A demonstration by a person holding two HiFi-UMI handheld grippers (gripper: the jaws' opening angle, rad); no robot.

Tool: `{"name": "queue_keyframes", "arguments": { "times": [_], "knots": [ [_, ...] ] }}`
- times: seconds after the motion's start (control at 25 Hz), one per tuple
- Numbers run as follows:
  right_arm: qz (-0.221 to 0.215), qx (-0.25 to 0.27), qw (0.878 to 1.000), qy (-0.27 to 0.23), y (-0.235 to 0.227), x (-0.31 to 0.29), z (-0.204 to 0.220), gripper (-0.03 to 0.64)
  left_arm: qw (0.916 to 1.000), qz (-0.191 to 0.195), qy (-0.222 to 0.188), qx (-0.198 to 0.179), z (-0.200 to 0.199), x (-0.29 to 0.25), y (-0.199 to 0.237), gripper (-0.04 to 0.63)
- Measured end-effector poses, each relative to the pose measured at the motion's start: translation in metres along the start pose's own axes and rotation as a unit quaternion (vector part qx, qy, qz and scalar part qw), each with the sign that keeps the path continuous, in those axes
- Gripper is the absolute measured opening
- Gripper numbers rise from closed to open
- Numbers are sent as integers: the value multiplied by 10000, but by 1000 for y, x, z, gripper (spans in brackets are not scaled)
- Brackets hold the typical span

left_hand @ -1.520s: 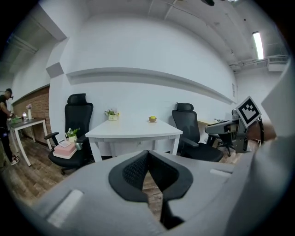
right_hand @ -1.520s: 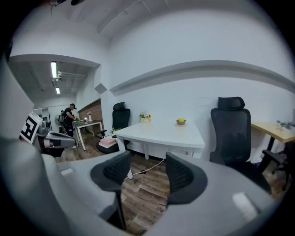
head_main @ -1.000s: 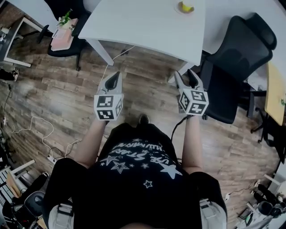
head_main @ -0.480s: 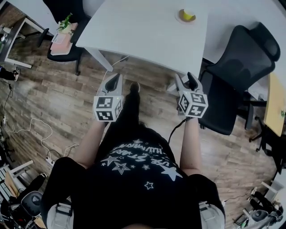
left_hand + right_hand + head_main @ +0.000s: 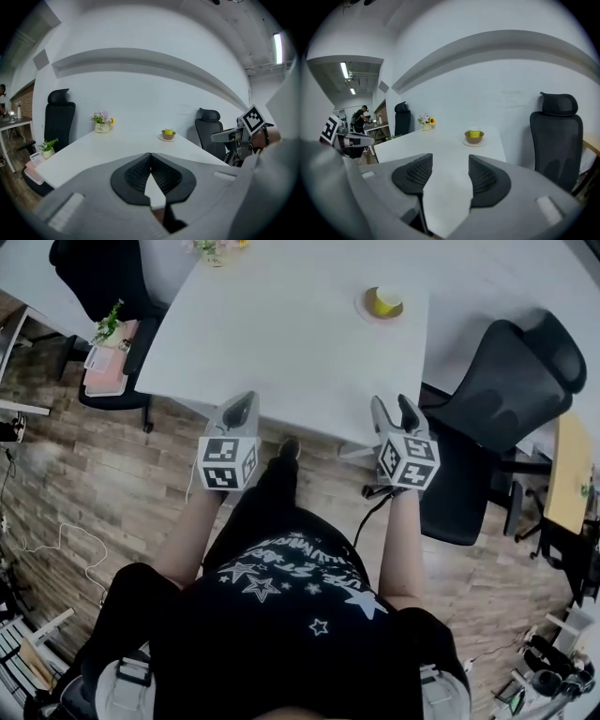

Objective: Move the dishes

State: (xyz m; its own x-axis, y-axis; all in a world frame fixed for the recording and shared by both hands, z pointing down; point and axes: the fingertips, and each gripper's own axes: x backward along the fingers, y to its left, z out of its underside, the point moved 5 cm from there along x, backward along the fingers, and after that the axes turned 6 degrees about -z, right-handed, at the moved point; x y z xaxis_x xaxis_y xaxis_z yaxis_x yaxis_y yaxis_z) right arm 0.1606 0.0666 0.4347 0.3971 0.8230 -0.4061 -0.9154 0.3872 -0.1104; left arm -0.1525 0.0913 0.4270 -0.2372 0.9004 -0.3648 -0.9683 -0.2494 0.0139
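Presently nothing is held: the left gripper (image 5: 242, 407) is seen w/ its jaws pressed together on nothing, and the right gripper (image 5: 391, 405) w/ its jaws parted and empty, only bare tabletop showing between them. Both are held at the near edge of the white table (image 5: 281, 343). The dishes, i.e. a yellow cup (image 5: 385, 300) nested in a brown bowl (image 5: 474, 137) on a pale saucer (image 5: 362, 307), are set near the table's far right corner, well apart from both grippers and more in line w/ the right one. A flower pot (image 5: 101, 123) is seen at the far left corner, and a black office chair (image 5: 511, 362) beside the table's right side. The stack is judged to be stiff, glazed, prob. ceramic: light enough for one gripper, but slippery and breakable, w/ cup and bowl resting loose, so tilting could let them slide. Hold is best taken at a rim, e.g. the bowl's wall or the saucer's edge, w/ the load kept level; the left gripper would have to be opened first if used.
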Motion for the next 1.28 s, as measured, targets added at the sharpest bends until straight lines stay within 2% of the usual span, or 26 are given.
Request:
{"name": "queue_keyframes", "arguments": {
  "times": [0.28, 0.52, 0.64, 0.68, 0.8, 0.92, 1.08, 1.28],
  "knots": [
    [393, -125, 9991, 61, -49, -90, -51, 245, 9986, 493, 106, -159, -46, -114, 17, 11],
    [662, -263, 9973, 155, -86, -146, -82, 245, 9969, 735, 159, -210, -74, -179, 27, 11],
    [729, -264, 9966, 280, -99, -169, -92, 246, 9965, 802, 191, -169, -81, -201, 33, 11],
    [720, -268, 9965, 338, -102, -177, -95, 276, 9963, 819, 203, -153, -83, -208, 35, 11],
    [684, -228, 9955, 607, -110, -200, -99, 290, 9959, 860, 246, -108, -86, -225, 40, 11],
    [708, -239, 9934, 870, -119, -222, -100, 331, 9953, 926, 264, -96, -88, -240, 44, 11],
    [763, -299, 9905, 1107, -133, -246, -103, 359, 9952, 930, 316, -36, -88, -253, 49, 11],
    [711, -105, 9875, 1400, -146, -270, -105, 377, 9956, 865, 357, 35, -89, -258, 50, 11]
  ]
}}
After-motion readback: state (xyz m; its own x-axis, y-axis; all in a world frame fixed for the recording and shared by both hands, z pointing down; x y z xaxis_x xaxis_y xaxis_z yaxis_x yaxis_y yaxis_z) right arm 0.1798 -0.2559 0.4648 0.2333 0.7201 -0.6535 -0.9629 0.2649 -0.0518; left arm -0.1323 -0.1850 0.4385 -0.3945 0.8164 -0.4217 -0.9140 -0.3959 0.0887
